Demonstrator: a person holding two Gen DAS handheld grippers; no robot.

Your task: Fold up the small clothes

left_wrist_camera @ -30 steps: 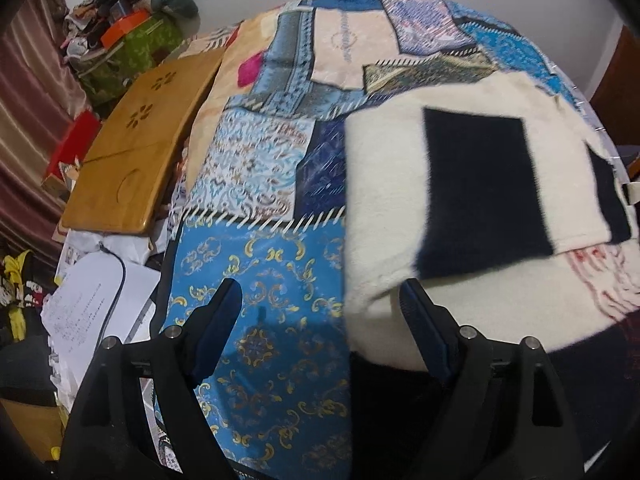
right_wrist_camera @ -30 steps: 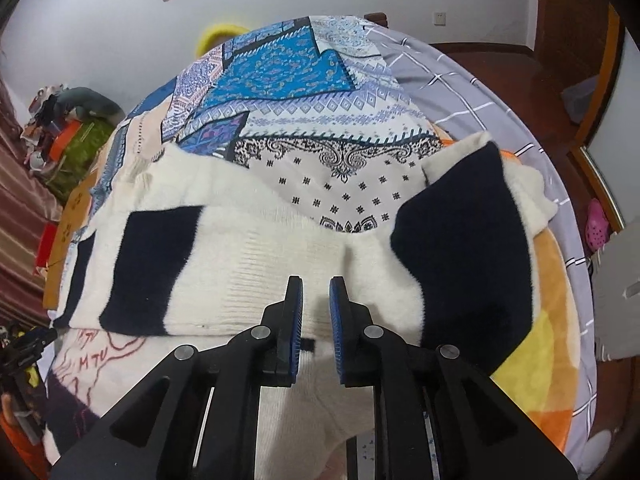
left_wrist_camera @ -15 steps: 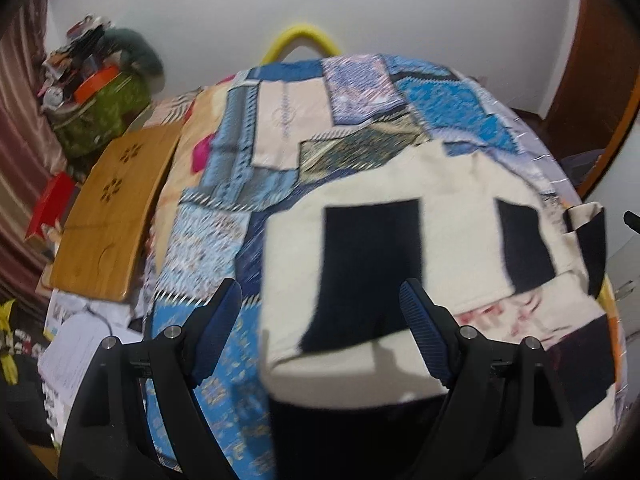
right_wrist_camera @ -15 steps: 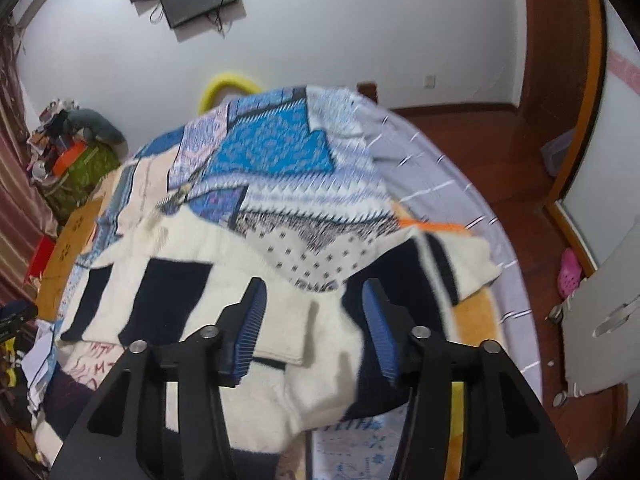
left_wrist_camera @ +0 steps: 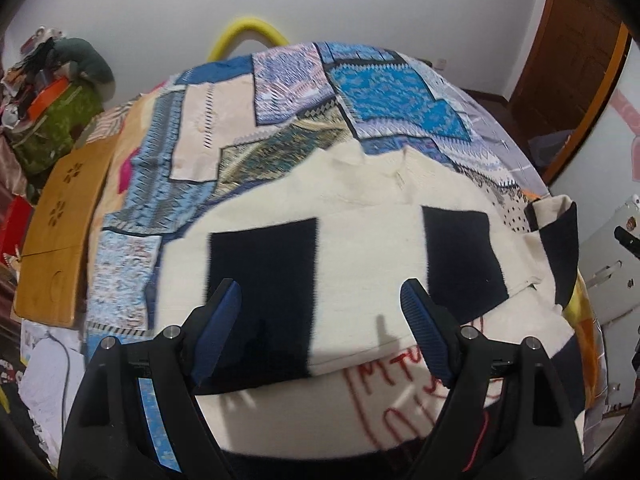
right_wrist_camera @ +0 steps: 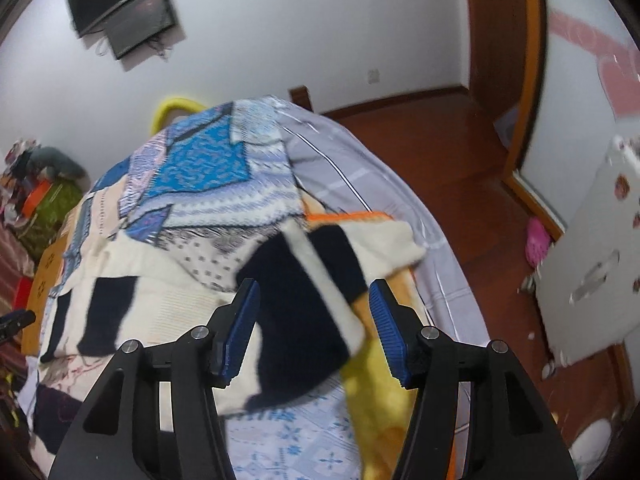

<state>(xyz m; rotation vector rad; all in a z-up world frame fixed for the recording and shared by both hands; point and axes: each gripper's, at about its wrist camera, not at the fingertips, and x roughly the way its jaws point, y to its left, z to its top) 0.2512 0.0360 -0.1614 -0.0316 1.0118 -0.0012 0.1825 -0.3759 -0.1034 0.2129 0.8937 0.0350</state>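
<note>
A: What is seen in the middle of the left wrist view?

B: A cream sweater (left_wrist_camera: pixel 360 240) with dark blue blocks is spread flat on a patchwork blanket (left_wrist_camera: pixel 224 128) that covers the bed. Red letters are stitched near its lower edge, low and right in the frame.

A: How is the left gripper (left_wrist_camera: pixel 320 332) held?

B: Its jaws are kept wide apart above the sweater. Nothing is pinched between the blue pads (left_wrist_camera: pixel 218 328); the cloth is only seen behind them.

A: And the right gripper (right_wrist_camera: pixel 314 328)?

B: Its jaws have just been opening, and they are seen about half spread now. The sweater's sleeve (right_wrist_camera: pixel 320 276) is seen lying loose between and beyond them, at the middle of the right wrist view. It is not squeezed by the pads.

A: What is seen around the bed?

B: A wooden tray (left_wrist_camera: pixel 60 232) is laid at the left edge of the left wrist view. A yellow hoop (left_wrist_camera: pixel 248 36) is seen at the top, behind the bed. A dark screen (right_wrist_camera: pixel 124 12) is hung on the wall at the upper left of the right wrist view. A brown wooden floor (right_wrist_camera: pixel 448 168) is seen on the right.
</note>
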